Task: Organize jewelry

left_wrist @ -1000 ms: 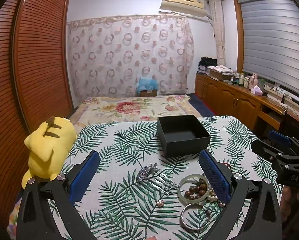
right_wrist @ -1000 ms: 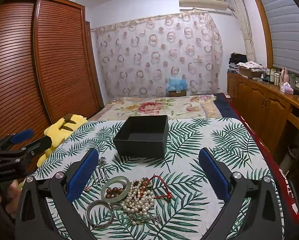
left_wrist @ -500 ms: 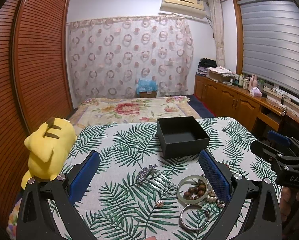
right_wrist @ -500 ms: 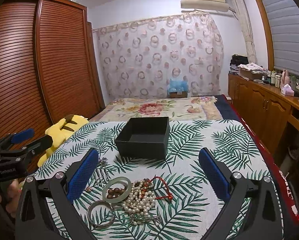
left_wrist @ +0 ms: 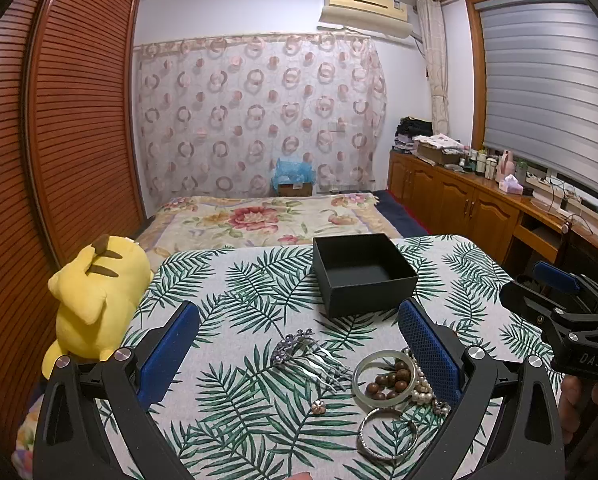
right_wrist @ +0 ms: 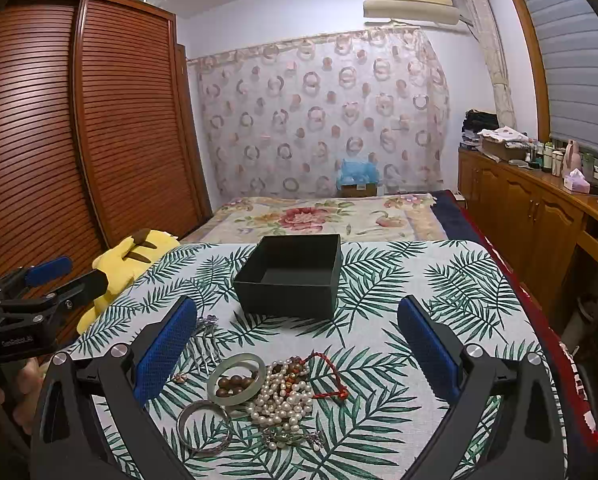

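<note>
Both grippers, left (left_wrist: 299, 346) and right (right_wrist: 297, 340), hang wide apart over a leaf-print cloth (right_wrist: 439, 280); box (right_wrist: 291, 276) just ahead, jewelry (right_wrist: 283, 396) between the fingers, bed (right_wrist: 319, 216) and curtain (right_wrist: 319, 120) beyond.

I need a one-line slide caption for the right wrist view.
Open right tool above a jewelry pile on a leaf-print cloth, with an empty black box behind.
</note>
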Available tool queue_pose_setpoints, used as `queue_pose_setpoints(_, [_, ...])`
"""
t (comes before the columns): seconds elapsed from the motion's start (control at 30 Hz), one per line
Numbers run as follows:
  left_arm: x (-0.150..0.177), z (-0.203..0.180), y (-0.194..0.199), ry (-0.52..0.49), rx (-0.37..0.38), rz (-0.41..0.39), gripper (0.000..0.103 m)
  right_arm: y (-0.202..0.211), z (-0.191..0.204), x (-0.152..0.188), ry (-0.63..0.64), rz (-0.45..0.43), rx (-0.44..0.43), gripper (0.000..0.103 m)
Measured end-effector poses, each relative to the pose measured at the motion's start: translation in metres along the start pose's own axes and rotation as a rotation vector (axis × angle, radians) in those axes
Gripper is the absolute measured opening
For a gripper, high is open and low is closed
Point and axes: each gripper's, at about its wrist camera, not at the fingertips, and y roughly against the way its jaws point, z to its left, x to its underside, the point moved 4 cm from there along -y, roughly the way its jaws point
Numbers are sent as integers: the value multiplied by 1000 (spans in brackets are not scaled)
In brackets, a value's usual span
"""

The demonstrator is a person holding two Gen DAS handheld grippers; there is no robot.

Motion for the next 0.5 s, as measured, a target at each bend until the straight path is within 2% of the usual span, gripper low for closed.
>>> queue_pose_setpoints(0.5, [-4,-4,4,-1,3,-2,97,1,1,0,1,-2,0,101])
